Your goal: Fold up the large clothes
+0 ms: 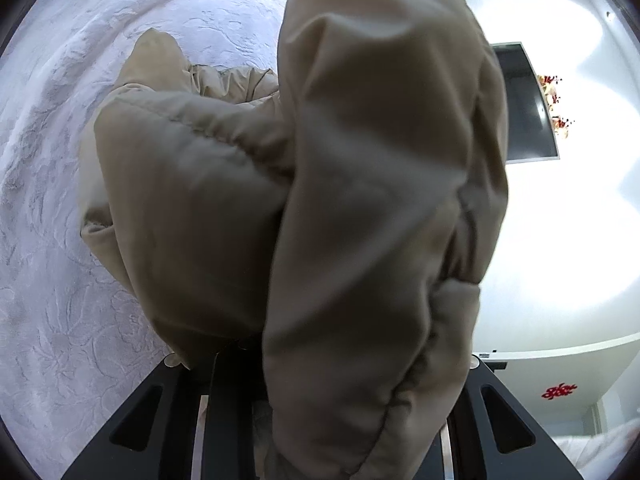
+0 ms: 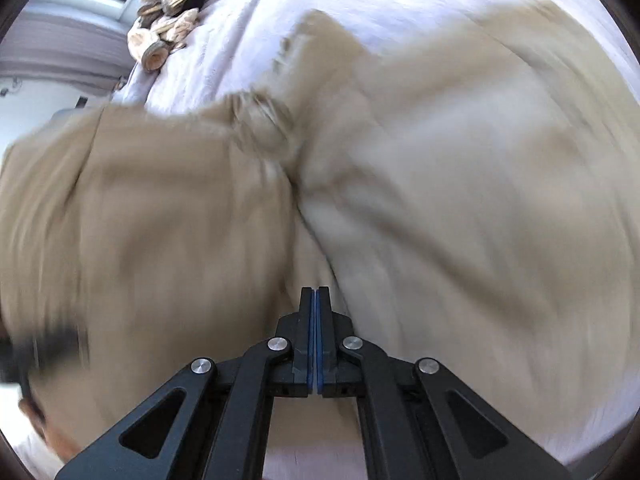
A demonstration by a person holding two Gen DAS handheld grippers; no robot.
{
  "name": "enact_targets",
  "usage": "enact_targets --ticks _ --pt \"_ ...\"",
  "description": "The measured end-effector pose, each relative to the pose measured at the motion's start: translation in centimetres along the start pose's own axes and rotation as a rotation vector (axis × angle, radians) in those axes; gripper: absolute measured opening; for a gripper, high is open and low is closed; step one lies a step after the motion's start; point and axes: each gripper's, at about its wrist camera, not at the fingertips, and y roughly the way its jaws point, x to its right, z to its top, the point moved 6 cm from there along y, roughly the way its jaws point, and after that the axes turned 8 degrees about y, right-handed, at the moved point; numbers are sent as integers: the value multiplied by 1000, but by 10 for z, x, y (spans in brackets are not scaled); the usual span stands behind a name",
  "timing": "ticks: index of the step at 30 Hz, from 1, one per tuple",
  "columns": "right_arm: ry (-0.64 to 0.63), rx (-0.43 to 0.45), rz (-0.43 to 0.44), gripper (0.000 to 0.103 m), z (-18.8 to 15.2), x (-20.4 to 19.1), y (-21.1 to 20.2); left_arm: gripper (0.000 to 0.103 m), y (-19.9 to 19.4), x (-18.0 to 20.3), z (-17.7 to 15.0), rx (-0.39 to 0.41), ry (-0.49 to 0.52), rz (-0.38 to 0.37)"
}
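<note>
Left wrist view is filled by the beige padded garment, lifted off the pale bedspread and draped over the left gripper, apparently clamped on it. Much bulk hangs from one pinch, so slippage is risked. Fingers of the right gripper are pressed together, empty, above blurred cloth.

Probably a home bedroom: embossed white bedspread, wall-mounted television, stuffed toy.
</note>
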Motion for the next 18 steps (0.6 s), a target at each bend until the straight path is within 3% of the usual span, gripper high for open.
enact_targets --ticks 6,13,14,16,18 --pt "122 -66 19 0 -60 42 21 28 9 19 9 -57 58 100" --pt "163 -129 48 0 -54 58 52 30 44 51 25 -116 124 184" --pt "156 -138 60 0 -53 59 52 33 49 54 25 -125 130 184" --pt "146 -151 84 0 -53 60 48 50 61 62 30 -138 120 142" --pt "149 -160 119 0 -53 64 41 58 72 68 35 -142 105 98"
